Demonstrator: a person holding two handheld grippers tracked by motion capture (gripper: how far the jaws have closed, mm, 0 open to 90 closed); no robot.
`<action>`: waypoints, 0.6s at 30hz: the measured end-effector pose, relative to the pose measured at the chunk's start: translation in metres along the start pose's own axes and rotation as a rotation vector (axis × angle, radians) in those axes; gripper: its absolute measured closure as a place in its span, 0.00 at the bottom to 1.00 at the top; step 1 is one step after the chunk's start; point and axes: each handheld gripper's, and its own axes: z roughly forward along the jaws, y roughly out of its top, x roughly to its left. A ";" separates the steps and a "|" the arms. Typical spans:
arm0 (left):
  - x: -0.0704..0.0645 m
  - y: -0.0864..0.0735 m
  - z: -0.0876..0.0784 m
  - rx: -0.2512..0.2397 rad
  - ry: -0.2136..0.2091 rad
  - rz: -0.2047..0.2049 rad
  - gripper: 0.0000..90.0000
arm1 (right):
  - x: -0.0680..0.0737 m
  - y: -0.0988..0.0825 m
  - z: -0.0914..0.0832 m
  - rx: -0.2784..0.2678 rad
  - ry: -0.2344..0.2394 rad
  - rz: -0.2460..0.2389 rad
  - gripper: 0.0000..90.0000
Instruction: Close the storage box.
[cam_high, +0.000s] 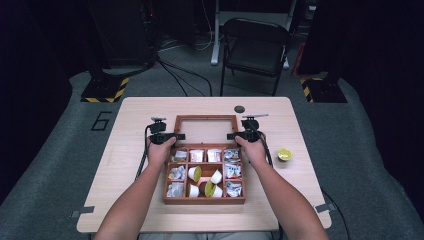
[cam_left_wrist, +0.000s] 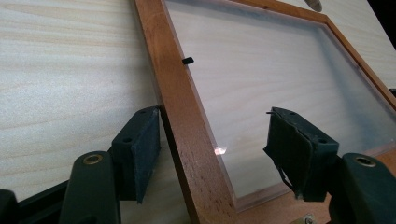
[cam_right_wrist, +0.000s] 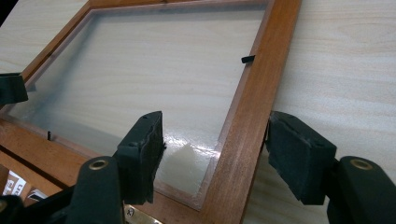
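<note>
The box lid (cam_high: 205, 118) lies flat open on the table (cam_high: 135, 115), behind the wooden box (cam_high: 205, 200). My left gripper (cam_left_wrist: 212, 154) and right gripper (cam_right_wrist: 215, 156) straddle its side rails, pads released, not pressing.

Grey carpet floor (cam_high: 60, 165), black folding chair (cam_high: 255, 47) behind table, dark surrounds, cables.

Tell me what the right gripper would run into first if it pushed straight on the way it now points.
Probably nothing soon: the right gripper straddles the lid's side rail, jaws open, and would likely slide along it toward the lid's far corner. Depth is unclear.
</note>
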 end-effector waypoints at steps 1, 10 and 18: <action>0.000 0.000 0.001 -0.001 -0.001 -0.002 0.39 | 0.000 0.000 0.000 -0.001 0.000 0.001 0.40; 0.000 0.000 0.002 0.000 -0.015 -0.012 0.38 | -0.001 0.000 0.001 0.001 0.006 0.006 0.39; 0.001 0.000 0.001 0.003 -0.018 -0.004 0.39 | -0.002 0.000 0.003 0.013 0.009 0.016 0.39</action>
